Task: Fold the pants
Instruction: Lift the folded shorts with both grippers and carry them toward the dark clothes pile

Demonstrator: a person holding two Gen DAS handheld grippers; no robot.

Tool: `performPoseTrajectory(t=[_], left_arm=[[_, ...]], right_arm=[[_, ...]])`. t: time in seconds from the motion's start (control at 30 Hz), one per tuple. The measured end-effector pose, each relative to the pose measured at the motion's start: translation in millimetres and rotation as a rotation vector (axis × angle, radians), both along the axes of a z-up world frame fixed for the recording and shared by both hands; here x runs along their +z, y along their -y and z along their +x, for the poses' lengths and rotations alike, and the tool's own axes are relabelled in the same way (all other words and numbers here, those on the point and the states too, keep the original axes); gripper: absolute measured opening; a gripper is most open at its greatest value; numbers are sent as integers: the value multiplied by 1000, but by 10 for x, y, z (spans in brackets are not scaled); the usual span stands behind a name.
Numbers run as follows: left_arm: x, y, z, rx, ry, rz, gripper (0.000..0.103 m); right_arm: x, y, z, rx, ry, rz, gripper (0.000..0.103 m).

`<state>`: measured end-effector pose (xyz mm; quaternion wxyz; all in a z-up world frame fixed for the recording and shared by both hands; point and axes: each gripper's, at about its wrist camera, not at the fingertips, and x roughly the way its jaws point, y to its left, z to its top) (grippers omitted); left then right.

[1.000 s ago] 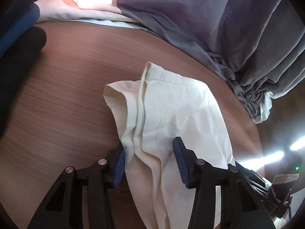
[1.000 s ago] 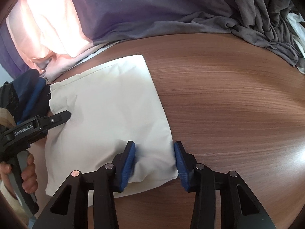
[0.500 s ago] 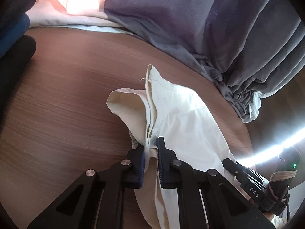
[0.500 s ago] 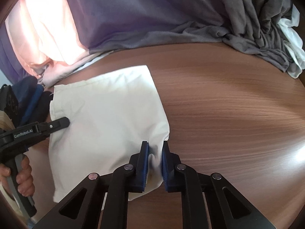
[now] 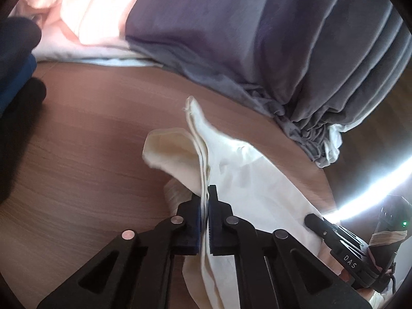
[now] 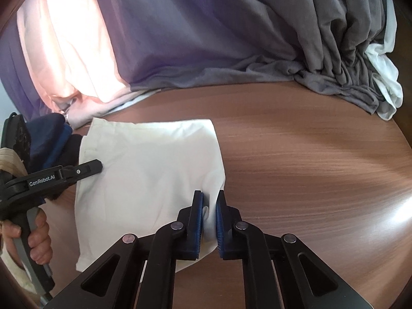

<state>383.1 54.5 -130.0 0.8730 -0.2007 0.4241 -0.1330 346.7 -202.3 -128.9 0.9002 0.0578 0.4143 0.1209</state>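
Note:
Cream-white pants (image 6: 146,170) lie folded into a rough rectangle on the brown wooden table (image 6: 309,170). My right gripper (image 6: 209,200) is shut on the pants' near right corner. My left gripper (image 5: 205,193) is shut on the layered left edge of the pants (image 5: 247,180) and lifts it off the table. The left gripper also shows in the right wrist view (image 6: 95,167), at the pants' left edge. The right gripper's tip shows in the left wrist view (image 5: 312,219), on the far side of the cloth.
A grey-purple cloth heap (image 6: 219,38) and pink cloth (image 6: 69,51) lie along the table's far side, with white cloth (image 6: 386,85) at the right end. Dark blue folded clothes (image 5: 15,82) sit at the left. The table edge curves at the right (image 6: 404,139).
Both grippers closed on the pants from open. The left edge and right corner of the cloth now bunch up and rise off the table.

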Motion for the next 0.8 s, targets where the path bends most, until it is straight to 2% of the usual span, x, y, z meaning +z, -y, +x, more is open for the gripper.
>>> performPoseTrajectory(t=[0.17,0.37,0.53,0.8], left_arm=[[81,15,-54,-2,22,2,5],[-162,60,-79,2,-53,28,6],[-317,91,-106,17,-106,65,27],[-460,118,-56,30,-154,60,41]], right_arm=[[130,-14,-88,15,52,-7,10],[44,21,-124,14,33,-23,10],[-68,80,-99,8,0,-38,10],[-292,157,-34,8,-73,-38,11]])
